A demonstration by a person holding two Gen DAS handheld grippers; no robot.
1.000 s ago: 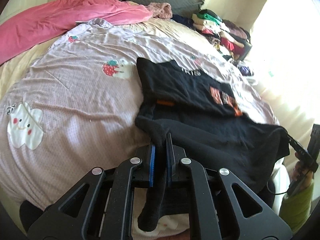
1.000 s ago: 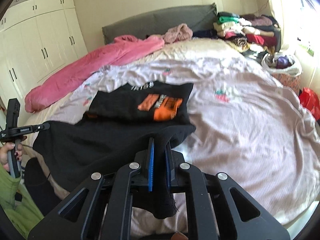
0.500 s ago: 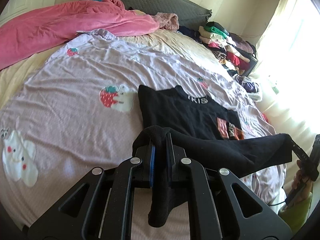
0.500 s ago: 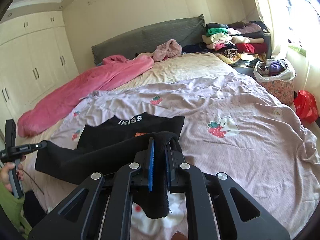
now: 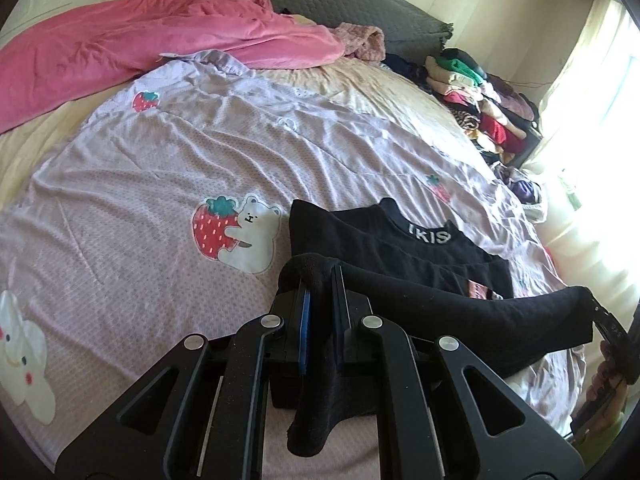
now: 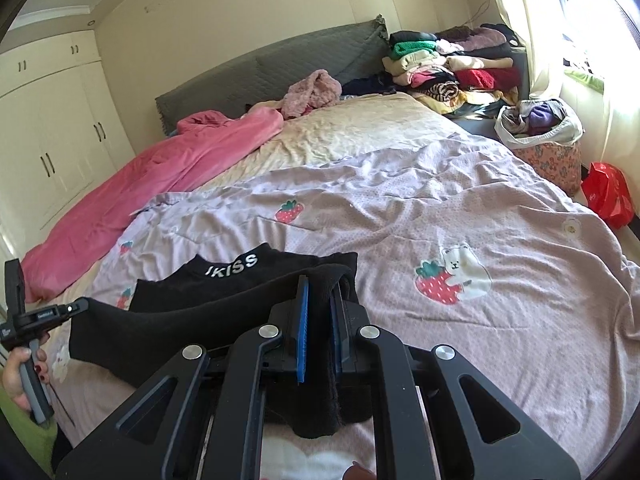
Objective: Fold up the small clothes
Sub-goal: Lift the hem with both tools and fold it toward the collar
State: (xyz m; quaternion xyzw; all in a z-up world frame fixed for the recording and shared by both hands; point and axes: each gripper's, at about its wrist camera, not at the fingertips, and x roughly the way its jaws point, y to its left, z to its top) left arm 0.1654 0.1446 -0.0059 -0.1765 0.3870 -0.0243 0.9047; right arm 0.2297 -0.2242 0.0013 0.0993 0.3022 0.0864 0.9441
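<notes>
Bed (image 6: 360, 128) fills both views, beige sheet at the head end, grey padded headboard (image 6: 280, 64) behind. Lilac blanket (image 5: 140, 184) with strawberry-and-bear prints covers most of the mattress, wrinkled. Pink duvet (image 5: 132, 56) bunched along the far left side toward the headboard, a fuzzy pink garment (image 6: 314, 94) at its end. White wardrobe doors (image 6: 52, 132) on the left wall in the right wrist view. Stack of folded clothes (image 6: 448, 68) at the bed's far right corner, next to the window; below it a floral basket (image 6: 548, 152) stuffed with fabric, and a red bag (image 6: 610, 196) on the floor beside that.

Black top (image 5: 384, 248) lies on the lilac blanket near the foot of the bed, collar with white lettering pointing to the headboard, upper part flat. Its lower hem is lifted off the bed and stretched in a taut band between the two grippers, hanging above the flat part; an orange print shows just under the band in the left view.

Left gripper (image 5: 320, 292): fingers narrow, pinched on one hem corner, black cloth bunched over the tips and trailing down between them. Right gripper (image 6: 318, 300): fingers narrow, pinched on the other hem corner, same bunching and drape. Each gripper also shows at the edge of the other view, held by a hand (image 6: 20, 376) with dark nail polish, green sleeve below.
</notes>
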